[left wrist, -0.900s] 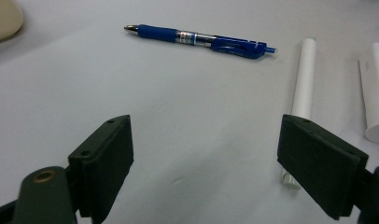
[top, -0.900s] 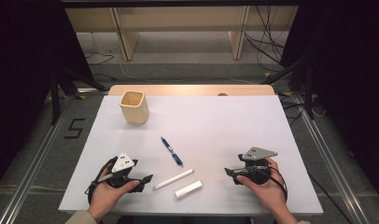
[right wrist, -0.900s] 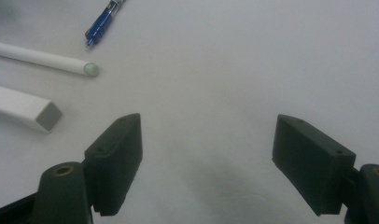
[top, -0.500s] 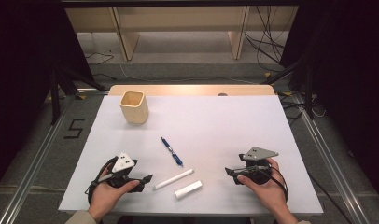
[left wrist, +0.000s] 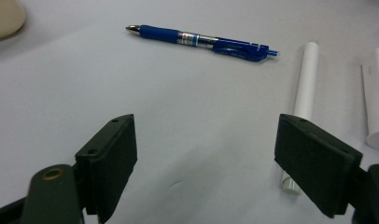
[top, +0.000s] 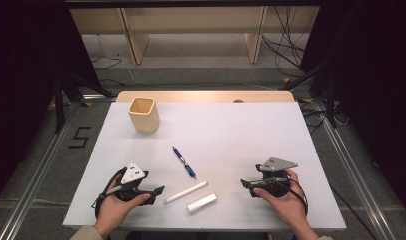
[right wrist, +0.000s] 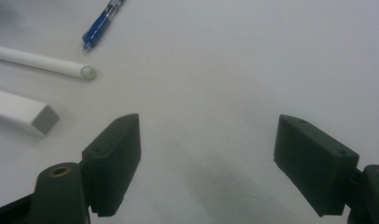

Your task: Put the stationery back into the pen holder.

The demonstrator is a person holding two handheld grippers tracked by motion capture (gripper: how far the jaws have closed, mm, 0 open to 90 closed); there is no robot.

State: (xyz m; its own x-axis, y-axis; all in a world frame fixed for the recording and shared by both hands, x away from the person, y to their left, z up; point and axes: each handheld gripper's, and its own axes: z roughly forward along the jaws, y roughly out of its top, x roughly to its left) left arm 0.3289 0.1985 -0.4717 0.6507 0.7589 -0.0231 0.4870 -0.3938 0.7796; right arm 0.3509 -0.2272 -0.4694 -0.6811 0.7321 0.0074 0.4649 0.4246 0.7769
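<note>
A blue pen (top: 184, 162) (left wrist: 201, 40) (right wrist: 101, 23) lies near the middle of the white table (top: 231, 130). Just in front of it lie a thin white round stick (top: 186, 192) (left wrist: 302, 93) (right wrist: 38, 61) and a shorter white square bar (top: 201, 203) (left wrist: 376, 98) (right wrist: 20, 112). My left gripper (top: 158, 190) (left wrist: 220, 168) rests low at the front left, open, with bare table between its jaws; the stick's end lies by its right jaw. My right gripper (top: 245, 183) (right wrist: 208, 163) rests at the front right, open and holding nothing, pointing toward the sticks.
A beige square cup (top: 143, 114) (left wrist: 5, 18) stands upright at the back left of the table. A wooden strip (top: 206, 96) runs along the far edge. Metal rails and cables lie on the floor on both sides.
</note>
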